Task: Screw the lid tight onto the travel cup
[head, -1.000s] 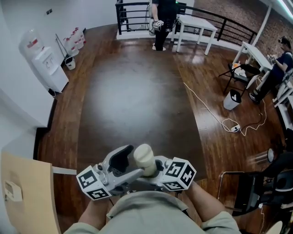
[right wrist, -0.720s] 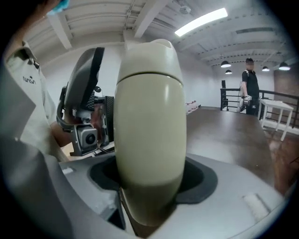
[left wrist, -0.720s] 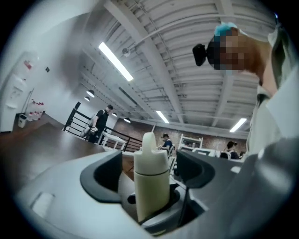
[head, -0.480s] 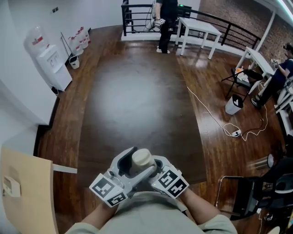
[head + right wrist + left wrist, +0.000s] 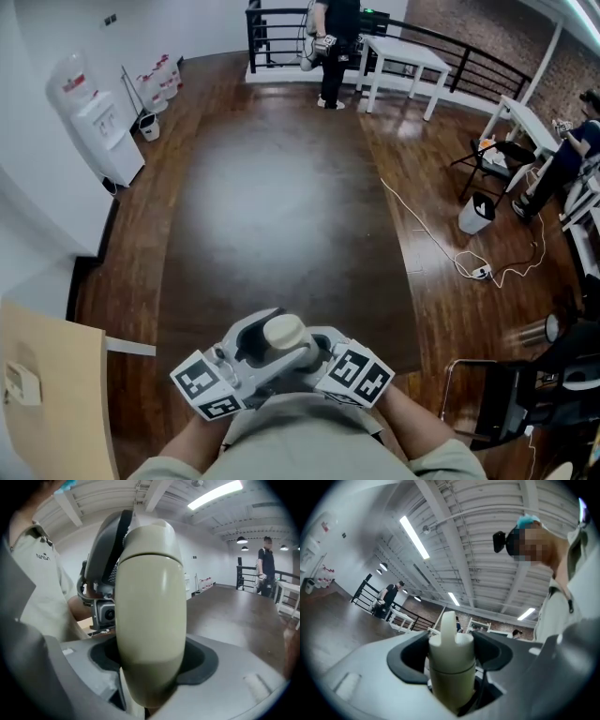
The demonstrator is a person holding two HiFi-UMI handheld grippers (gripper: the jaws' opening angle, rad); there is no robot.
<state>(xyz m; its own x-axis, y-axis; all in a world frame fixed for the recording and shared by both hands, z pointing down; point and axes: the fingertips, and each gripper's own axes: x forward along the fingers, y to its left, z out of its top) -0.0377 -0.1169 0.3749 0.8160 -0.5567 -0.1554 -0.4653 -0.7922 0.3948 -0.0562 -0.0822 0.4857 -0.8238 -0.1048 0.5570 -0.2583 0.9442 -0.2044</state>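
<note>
I hold a cream travel cup close to the person's chest, between both grippers. My right gripper is shut on the cup's body, which fills the right gripper view; a dark pad sits on each side of it. My left gripper has just been closing its jaws round the cream lid, and its dark pads now press the lid's sides. The lid's flip tab stands upright. In the head view the left gripper and the right gripper meet at the cup.
Dark wooden floor lies ahead. A white water dispenser stands at the left wall, white tables and a railing at the back beside a standing person. A cable, a black chair and a seated person are at right.
The left gripper's jaws have drawn in onto the lid; a second ago a gap showed beside it. Both grippers and the cup shifted slightly toward the body.
</note>
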